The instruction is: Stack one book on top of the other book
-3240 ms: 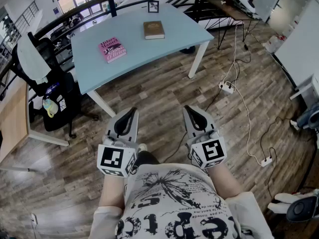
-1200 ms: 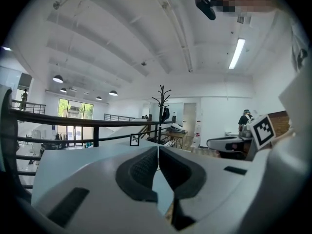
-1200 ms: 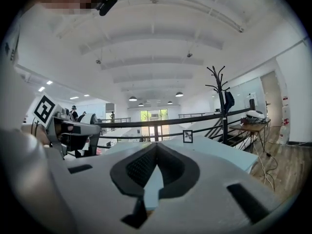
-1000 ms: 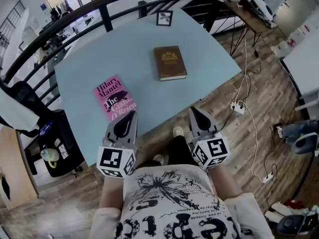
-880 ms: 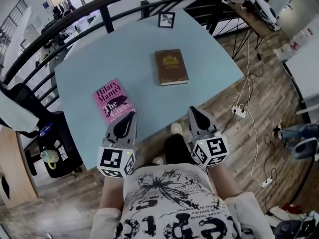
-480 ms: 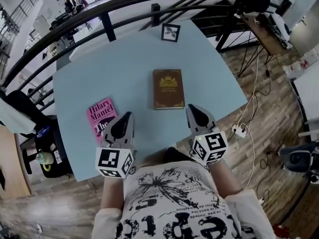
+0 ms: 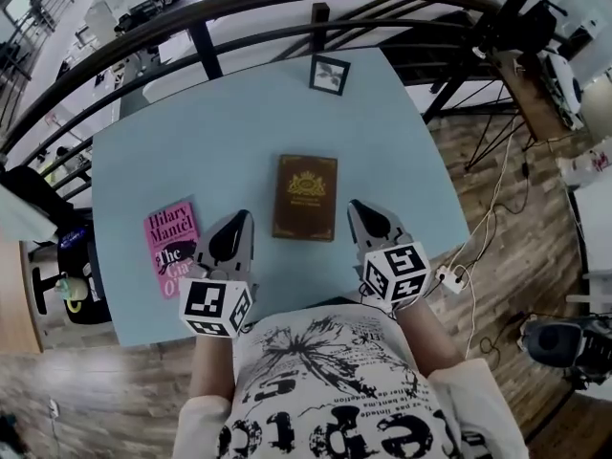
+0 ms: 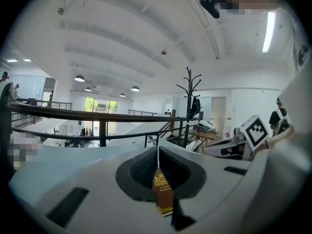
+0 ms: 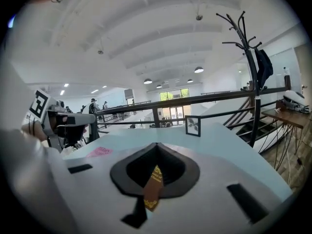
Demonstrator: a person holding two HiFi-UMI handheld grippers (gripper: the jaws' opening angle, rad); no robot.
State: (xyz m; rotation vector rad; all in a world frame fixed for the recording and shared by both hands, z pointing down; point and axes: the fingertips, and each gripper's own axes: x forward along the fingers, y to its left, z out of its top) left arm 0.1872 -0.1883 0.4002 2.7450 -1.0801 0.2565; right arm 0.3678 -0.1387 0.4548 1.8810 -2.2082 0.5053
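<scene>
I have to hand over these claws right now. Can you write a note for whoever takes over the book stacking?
Claws: left claw shut, empty, between the pink book and brown book; right claw shut, empty, just right of the brown book.
Books: both flat on the table, apart, brown one mid-table, pink one to its left.
Done: nothing; neither book is gripped or stacked.
To do: open a claw, grip one book, lay it on the other.
</scene>
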